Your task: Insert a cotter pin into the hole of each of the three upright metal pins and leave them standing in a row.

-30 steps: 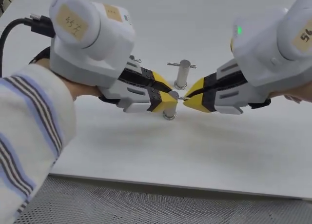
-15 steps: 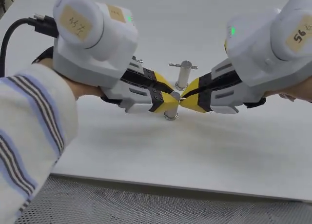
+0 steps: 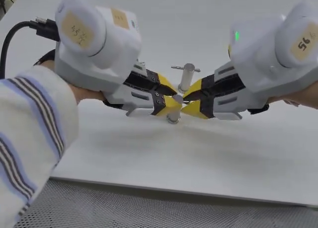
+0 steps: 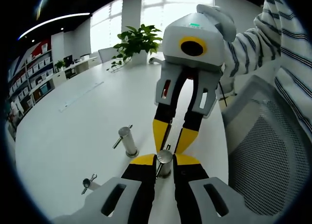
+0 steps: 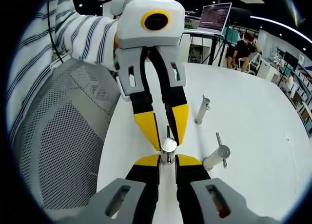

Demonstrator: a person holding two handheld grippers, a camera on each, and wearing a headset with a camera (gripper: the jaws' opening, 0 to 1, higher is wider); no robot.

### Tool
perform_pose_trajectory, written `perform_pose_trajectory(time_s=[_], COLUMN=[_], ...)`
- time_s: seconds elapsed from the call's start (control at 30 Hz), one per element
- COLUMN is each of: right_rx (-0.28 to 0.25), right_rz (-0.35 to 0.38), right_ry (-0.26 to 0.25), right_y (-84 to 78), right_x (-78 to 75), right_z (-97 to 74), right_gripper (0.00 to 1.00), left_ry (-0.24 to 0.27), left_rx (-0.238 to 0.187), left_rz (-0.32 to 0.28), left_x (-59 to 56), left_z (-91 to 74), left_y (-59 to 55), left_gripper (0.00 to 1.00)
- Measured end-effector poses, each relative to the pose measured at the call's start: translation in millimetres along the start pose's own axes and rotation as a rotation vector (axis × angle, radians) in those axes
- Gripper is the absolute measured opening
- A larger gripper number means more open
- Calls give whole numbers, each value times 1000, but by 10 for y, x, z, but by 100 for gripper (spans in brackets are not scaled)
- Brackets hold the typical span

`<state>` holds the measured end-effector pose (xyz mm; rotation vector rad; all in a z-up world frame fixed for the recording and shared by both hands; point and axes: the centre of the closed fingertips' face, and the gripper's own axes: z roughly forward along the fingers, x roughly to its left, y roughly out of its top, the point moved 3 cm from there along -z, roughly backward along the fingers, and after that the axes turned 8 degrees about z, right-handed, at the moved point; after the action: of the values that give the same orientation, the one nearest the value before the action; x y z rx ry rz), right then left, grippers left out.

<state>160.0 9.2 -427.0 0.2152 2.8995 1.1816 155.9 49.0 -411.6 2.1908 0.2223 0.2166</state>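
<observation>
Head view: the near metal pin (image 3: 173, 114) stands on the white counter (image 3: 149, 153). Its top is hidden between the gripper tips. Left gripper (image 3: 172, 98) squeezes it. Right gripper (image 3: 186, 101) is a little open, and I cannot tell if it grips the tiny cotter pin (image 4: 167, 147). The far pin (image 3: 186, 78) stands behind, with bare counter all around.

Near metal pin (image 3: 173, 110) upright; far pin (image 3: 187, 75) cottered.
</observation>
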Motion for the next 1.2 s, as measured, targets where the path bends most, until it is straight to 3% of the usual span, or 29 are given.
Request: perform_pose_trajectory(time_s=[0.1, 0.2, 0.3, 0.5, 0.57, 0.63, 0.73, 0.9, 1.2], right_rx=[-10, -23, -24, -89, -118, -137, -154, -157, -191], right_rz=[14, 36, 66, 145, 158, 168, 183, 200, 227], right_ry=[-14, -25, -28, -20, -13, -16, -15, -18, -72], right_y=[-9, -37, -102, -122, -91, -72, -59, -78, -67], right_x=[-8, -6, 13, 63, 77, 82, 81, 78, 19], right_z=[1, 11, 42, 127, 141, 156, 199, 274, 336], right_gripper=[8, 11, 12, 17, 16, 19, 20, 20, 17], left_ry=[12, 20, 10, 23, 6, 15, 35, 64, 82], left_rx=[-21, -35, -54, -68, -88, -102, -118, -120, -113], left_rz=[-10, -14, -27, -67, -118, -132, -167, -195, -213], left_x=[16, 17, -18, -68, -112, -123, -153, -186, -229], left_z=[-31, -66, -121, -187, -208, -231, -245, -279, -333], left_y=[16, 16, 11, -47, -60, -70, -81, -121, -168], left_gripper=[12, 22, 20, 49, 52, 56, 71, 86, 97])
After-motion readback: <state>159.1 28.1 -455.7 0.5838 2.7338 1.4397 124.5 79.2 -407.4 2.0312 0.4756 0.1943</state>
